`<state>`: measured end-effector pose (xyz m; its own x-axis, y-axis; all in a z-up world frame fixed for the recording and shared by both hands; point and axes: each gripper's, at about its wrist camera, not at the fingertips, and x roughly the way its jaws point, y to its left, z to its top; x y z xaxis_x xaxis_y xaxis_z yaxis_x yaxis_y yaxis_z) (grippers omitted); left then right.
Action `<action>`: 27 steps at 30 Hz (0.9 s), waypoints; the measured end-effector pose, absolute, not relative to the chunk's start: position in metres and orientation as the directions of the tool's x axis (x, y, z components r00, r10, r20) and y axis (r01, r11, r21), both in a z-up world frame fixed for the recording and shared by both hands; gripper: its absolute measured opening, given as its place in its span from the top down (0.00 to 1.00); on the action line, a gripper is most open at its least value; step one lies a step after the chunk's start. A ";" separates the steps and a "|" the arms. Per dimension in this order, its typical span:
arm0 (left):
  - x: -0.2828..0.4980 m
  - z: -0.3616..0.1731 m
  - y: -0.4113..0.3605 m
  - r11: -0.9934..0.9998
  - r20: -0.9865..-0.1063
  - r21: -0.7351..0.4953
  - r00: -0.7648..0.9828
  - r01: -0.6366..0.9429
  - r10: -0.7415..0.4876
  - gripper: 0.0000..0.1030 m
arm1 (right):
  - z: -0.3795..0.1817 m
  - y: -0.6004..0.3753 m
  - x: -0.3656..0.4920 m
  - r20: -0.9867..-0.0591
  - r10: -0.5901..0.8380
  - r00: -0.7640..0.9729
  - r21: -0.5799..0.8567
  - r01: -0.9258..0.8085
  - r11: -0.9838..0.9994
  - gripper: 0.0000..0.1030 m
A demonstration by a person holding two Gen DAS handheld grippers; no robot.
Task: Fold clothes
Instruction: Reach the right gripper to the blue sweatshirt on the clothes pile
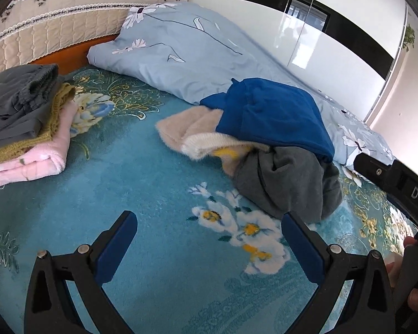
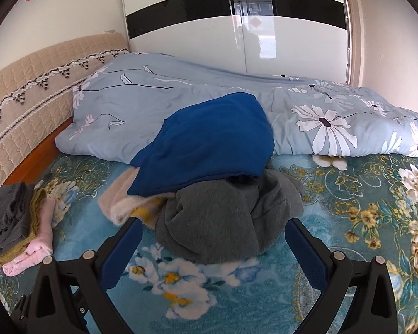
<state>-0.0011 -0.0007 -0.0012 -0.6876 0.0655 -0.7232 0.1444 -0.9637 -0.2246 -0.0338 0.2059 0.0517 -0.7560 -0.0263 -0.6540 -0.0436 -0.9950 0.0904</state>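
**Right wrist view: a messy heap is waiting on the bed**

Right wrist view is showing us the heap of clothes still to fold. We are looking at a gray garment [image 2: 225, 222] lying bunched up at the front of the heap, on the teal flowered blanket [image 2: 348, 208]. A blue garment [image 2: 211, 144] is lying on top of it and leaning back against the light blue quilt [image 2: 167, 97]. A fluffy cream garment [image 2: 119, 203] is poking out from under the blue one, on the left side.

We are holding the right gripper [image 2: 213, 232] just in front of the gray garment. Its jaws are standing wide apart and are holding nothing. The gray garment is showing between the two blue fingers [image 2: 119, 256], but we cannot tell if they are touching it.

In the left wrist view we are holding the left gripper [image 1: 209, 222] over a bare part of the blanket. Its jaws are also spread wide and are gripping nothing. The heap is sitting ahead and to the right of it.

Well apart from the heap, on the left, a folded stack [image 1: 22, 128] is resting on the blanket. It is showing a dark gray piece on top, an olive knit piece in the middle and a pink piece at the bottom.

Behind the quilt a shiny white wardrobe [image 2: 264, 33] is standing. A padded beige headboard [image 2: 36, 83] is running along the left.
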 end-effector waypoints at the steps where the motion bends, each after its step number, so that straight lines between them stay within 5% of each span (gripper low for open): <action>1: -0.003 -0.003 -0.002 -0.962 -0.724 -0.229 -0.687 0.150 0.065 0.00 | 0.050 0.205 -0.036 -0.658 -0.023 -0.753 0.082 -0.041 -0.996 0.00; 16: -0.026 -0.027 -0.010 -0.942 -0.743 -0.284 -0.662 0.179 0.098 0.00 | 0.026 0.182 -0.061 -0.702 -0.046 -0.711 0.048 0.017 -0.999 0.00; 27: -0.032 -0.039 -0.019 -0.921 -0.752 -0.326 -0.649 0.213 0.116 0.00 | 0.024 0.212 -0.090 -0.712 -0.099 -0.695 0.168 -0.032 -0.985 0.00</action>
